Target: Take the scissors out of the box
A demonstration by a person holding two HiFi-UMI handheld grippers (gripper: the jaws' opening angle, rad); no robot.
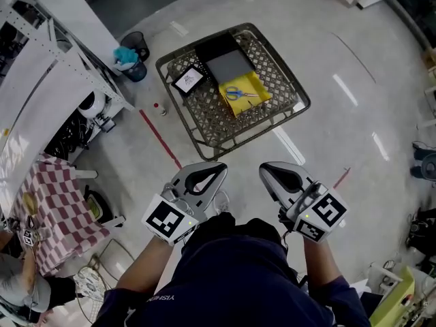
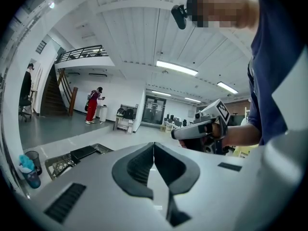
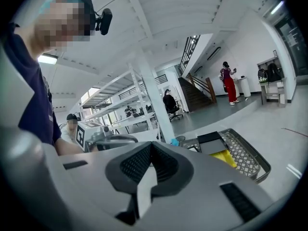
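**Item:** scissors [image 1: 240, 93], blue-handled, lying flat on a yellow pad [image 1: 257, 84] inside the wire box [image 1: 201, 144], at 12 o'clock from both grippers.
**Handling:** probably light and rigid, with slick blades; best pinched at the handles, at the 9 o'clock end.
**Left gripper [image 1: 221, 167], right gripper [image 1: 265, 169]:** jaws pressed together, empty.

Scissors [image 1: 240, 93] lie inside the box [image 1: 208, 125], with a bin [image 1: 138, 45] to its left.

Nothing legible: white print [image 1: 162, 297] on the navy shirt [image 1: 235, 268] is too small.
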